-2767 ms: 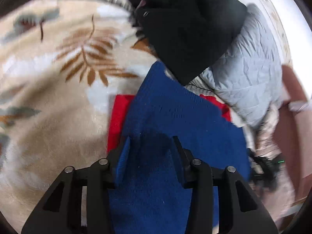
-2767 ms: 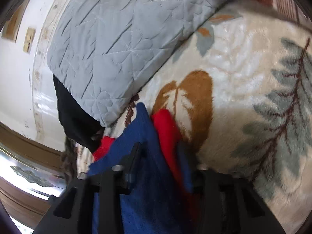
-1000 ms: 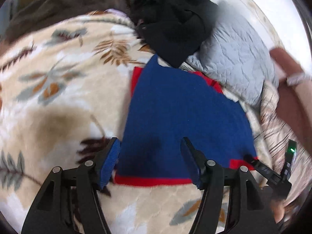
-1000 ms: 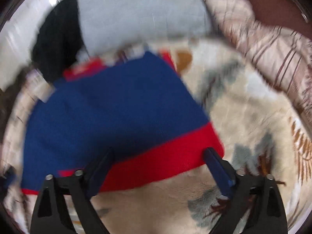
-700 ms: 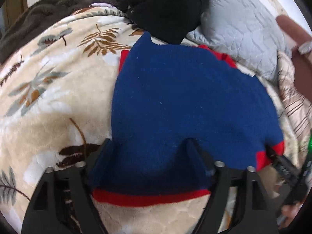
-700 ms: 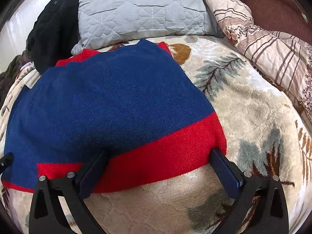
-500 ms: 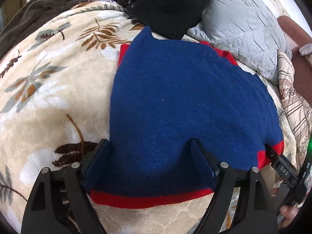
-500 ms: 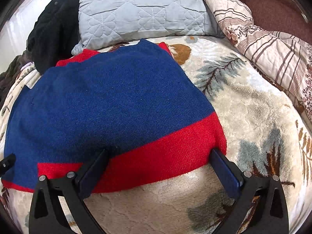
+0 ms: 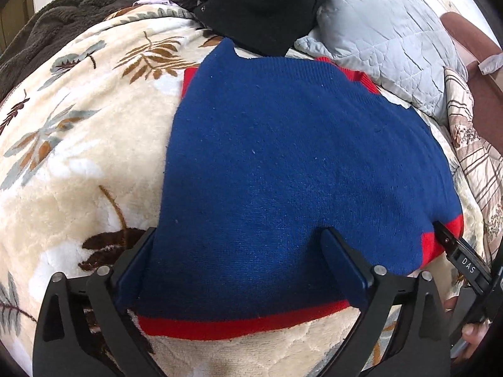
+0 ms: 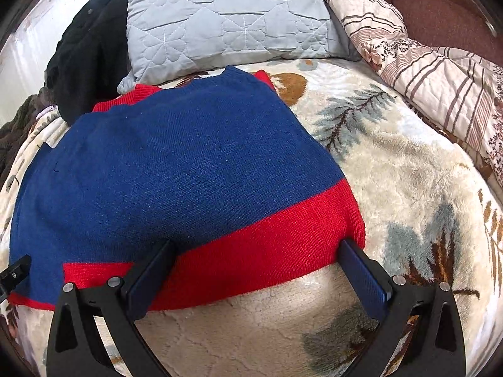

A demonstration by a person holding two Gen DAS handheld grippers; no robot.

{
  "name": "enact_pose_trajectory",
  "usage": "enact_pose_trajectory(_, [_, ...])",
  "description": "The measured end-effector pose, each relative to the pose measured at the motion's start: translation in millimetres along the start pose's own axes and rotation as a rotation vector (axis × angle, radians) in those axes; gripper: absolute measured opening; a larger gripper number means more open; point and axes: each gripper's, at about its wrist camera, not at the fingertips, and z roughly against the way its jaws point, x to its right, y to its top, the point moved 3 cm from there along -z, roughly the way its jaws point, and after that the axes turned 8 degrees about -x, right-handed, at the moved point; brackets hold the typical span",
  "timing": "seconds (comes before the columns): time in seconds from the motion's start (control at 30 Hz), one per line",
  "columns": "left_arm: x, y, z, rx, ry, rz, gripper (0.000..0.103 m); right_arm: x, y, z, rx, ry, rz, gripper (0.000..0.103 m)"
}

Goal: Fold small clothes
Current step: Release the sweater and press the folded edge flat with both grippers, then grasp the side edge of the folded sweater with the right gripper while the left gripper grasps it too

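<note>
A small blue knit sweater with red trim (image 9: 298,172) lies flat on a cream leaf-patterned blanket (image 9: 78,157). It also shows in the right wrist view (image 10: 176,169), its red hem band (image 10: 267,242) nearest me. My left gripper (image 9: 242,251) is open, its fingers straddling the sweater's near edge. My right gripper (image 10: 257,251) is open, its fingers spread across the red hem at the near right corner. The right gripper's tip (image 9: 456,251) shows at the sweater's right corner in the left wrist view.
A grey quilted pillow (image 10: 226,15) lies behind the sweater. A black garment (image 9: 261,3) lies at the back, a brown fleece (image 9: 63,22) at the back left. A striped quilt (image 10: 440,62) lies at the right. The blanket (image 10: 408,188) stretches right of the sweater.
Both grippers let go of the sweater, opened wide and drew back to its near edge. The sweater now lies spread flat, and in the last half second little has moved.
</note>
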Motion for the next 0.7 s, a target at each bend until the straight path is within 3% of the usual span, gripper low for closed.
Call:
enact_pose_trajectory(0.27, [0, 3, 12, 0.015, 0.007, 0.018, 0.101, 7, 3, 13, 0.029, 0.045, -0.024, 0.099])
enact_pose_trajectory(0.4, [-4, 23, 42, 0.145, 0.044, 0.011, 0.101, 36, 24, 33, 0.129, 0.173, -0.159, 0.099])
enact_pose_trajectory(0.47, [-11, 34, 46, 0.176, 0.045, 0.044, 0.101, 51, 49, 27, 0.115, 0.238, -0.214, 0.098])
enact_pose_trajectory(0.57, [-26, 47, 30, 0.136, 0.007, 0.093, 0.101, 57, 78, 11, 0.064, 0.247, -0.227, 0.091])
enact_pose_trajectory(0.63, [-31, 48, 16, 0.100, -0.002, 0.113, 0.101, 51, 99, -7, 0.015, 0.257, -0.192, 0.074])
enact_pose_trajectory(0.7, [-33, 49, 5, 0.061, -0.008, 0.106, 0.101, 46, 108, -20, -0.012, 0.228, -0.174, 0.068])
